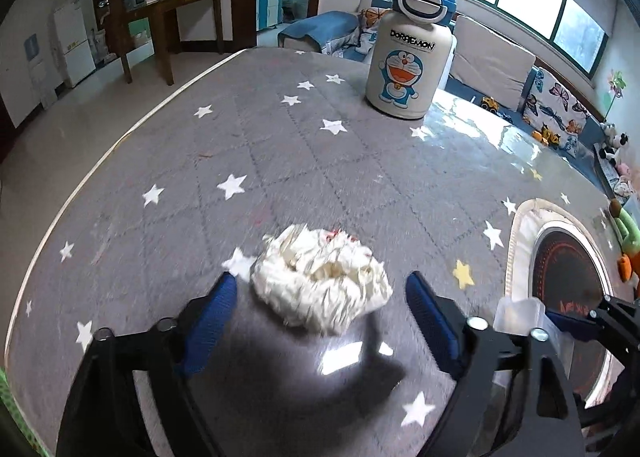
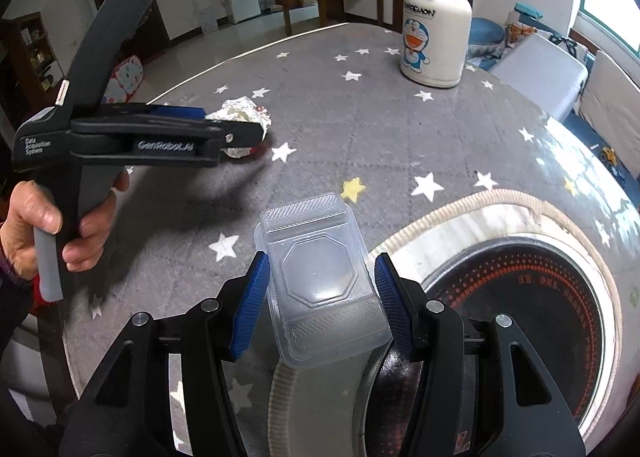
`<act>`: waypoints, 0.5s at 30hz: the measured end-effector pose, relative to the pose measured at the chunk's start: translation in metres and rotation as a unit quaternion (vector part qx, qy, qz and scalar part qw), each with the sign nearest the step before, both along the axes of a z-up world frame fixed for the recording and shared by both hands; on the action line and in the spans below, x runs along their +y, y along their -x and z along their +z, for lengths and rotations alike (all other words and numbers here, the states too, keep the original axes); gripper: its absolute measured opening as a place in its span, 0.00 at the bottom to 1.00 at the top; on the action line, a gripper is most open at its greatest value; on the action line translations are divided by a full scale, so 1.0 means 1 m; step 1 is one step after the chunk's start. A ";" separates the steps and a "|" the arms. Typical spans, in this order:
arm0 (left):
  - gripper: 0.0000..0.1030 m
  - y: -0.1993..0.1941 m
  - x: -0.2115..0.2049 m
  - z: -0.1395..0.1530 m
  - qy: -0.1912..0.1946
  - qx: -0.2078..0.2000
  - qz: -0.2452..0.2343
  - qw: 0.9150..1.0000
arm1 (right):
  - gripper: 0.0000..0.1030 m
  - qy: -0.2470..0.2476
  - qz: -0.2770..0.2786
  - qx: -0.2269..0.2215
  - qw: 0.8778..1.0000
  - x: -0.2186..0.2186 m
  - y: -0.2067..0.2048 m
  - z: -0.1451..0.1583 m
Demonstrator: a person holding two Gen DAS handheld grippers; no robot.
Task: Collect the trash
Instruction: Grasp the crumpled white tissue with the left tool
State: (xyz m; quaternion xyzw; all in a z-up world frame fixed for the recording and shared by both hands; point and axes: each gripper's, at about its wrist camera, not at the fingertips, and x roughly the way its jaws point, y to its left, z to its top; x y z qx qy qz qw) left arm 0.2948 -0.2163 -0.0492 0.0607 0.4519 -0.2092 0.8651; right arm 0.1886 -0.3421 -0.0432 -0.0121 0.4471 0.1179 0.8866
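On a grey, star-patterned worktop [image 1: 280, 161], a crumpled white paper ball [image 1: 320, 281] is seen lying just ahead of the left gripper [image 1: 320, 293]. The gripper's blue pads are spread wide to either side of the ball and are not pressed on it — the jaws are open. From the right wrist view, the left gripper [image 2: 256, 133] is shown held by a hand [image 2: 44, 233], with the paper ball [image 2: 244, 115] partly hidden behind its tip. A clear plastic container [image 2: 324, 281] is clamped between the blue pads of the right gripper [image 2: 322, 289] — held above the worktop's edge beside a round black cooktop [image 2: 520, 317]. A white bottle with a blue lid [image 2: 436, 21] is stood upright far back, well apart from both.
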 end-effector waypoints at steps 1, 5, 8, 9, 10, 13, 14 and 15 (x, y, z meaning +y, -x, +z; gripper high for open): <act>0.68 -0.002 -0.002 -0.001 0.000 0.002 -0.002 1.000 | 0.53 0.000 -0.001 0.000 1.000 0.000 0.000 0.000; 0.53 -0.001 -0.002 0.000 0.001 -0.012 -0.003 1.000 | 0.53 -0.003 -0.006 0.000 1.000 0.000 0.003 0.000; 0.46 0.003 0.003 0.004 0.009 -0.017 -0.001 1.000 | 0.53 -0.007 -0.006 -0.001 1.000 0.002 0.005 0.003; 0.45 0.006 0.006 0.006 0.010 -0.020 0.000 1.000 | 0.53 -0.007 -0.006 -0.003 1.000 0.004 0.005 0.004; 0.44 0.010 0.009 0.009 0.008 -0.027 0.002 1.000 | 0.53 -0.007 -0.006 -0.006 1.000 0.006 0.006 0.006; 0.43 0.022 0.024 0.017 0.021 -0.034 0.010 0.999 | 0.53 -0.014 -0.002 -0.011 1.000 0.014 0.011 0.012; 0.43 0.026 0.029 0.020 0.023 -0.036 0.014 0.999 | 0.53 -0.014 0.000 -0.013 1.000 0.017 0.013 0.013; 0.43 0.032 0.037 0.023 0.027 -0.038 0.018 0.999 | 0.53 -0.015 0.003 -0.016 1.000 0.022 0.015 0.016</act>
